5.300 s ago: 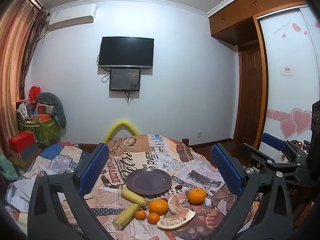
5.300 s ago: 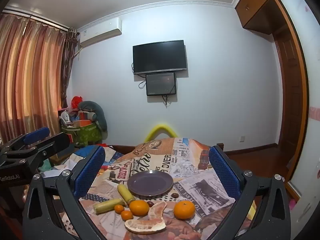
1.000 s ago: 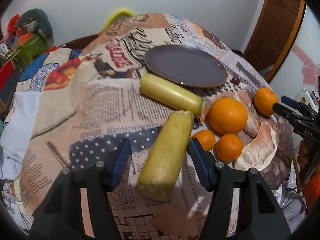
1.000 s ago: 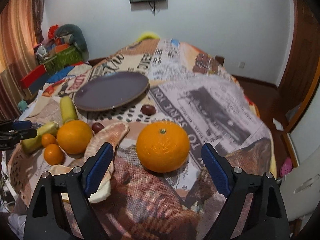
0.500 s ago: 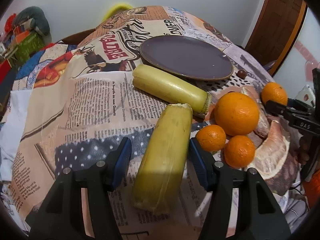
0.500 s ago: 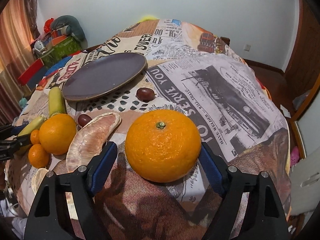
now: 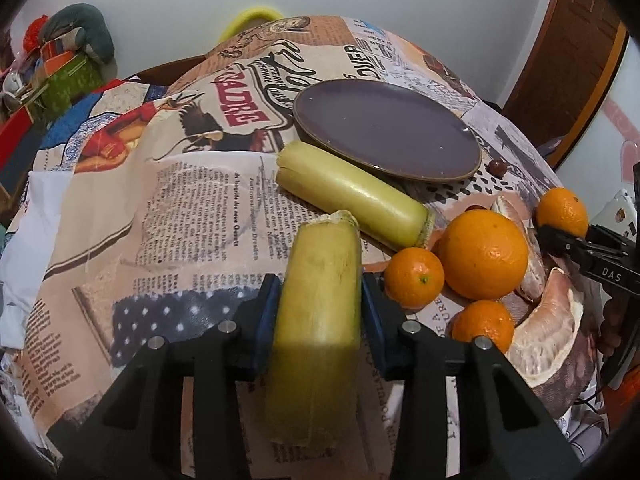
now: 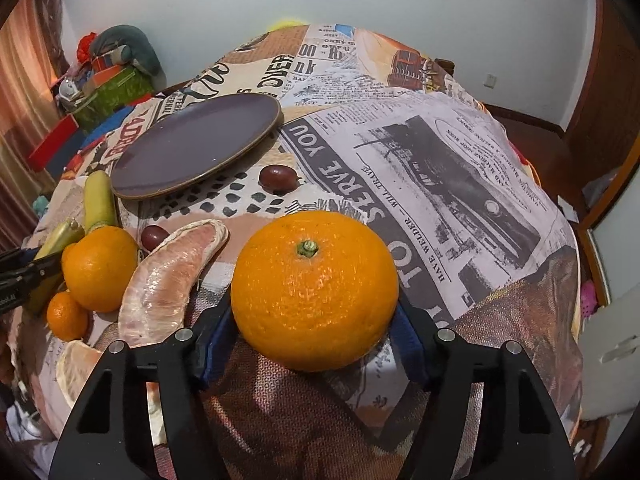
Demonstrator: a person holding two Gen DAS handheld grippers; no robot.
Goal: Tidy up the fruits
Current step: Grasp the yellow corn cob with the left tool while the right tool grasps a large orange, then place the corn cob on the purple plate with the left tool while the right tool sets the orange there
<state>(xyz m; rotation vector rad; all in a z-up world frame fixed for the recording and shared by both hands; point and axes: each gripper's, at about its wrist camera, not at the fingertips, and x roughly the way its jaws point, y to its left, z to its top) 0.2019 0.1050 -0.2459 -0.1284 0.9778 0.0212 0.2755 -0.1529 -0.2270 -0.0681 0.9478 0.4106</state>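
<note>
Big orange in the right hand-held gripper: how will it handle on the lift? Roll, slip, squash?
The orange is near-round, so it would likely roll on the cloth if released. The right hand-held gripper has just been closing with the fruit between its blue pads, apparently low on its sides, so it might pop upward. The pebbled, glossy rind looks firm, probably tolerating moderate squeeze.

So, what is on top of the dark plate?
Nothing: the plate has no fruit on it in either view. A yellow-green stalk piece lies beside its near rim. What lies under the plate is hidden.
</note>
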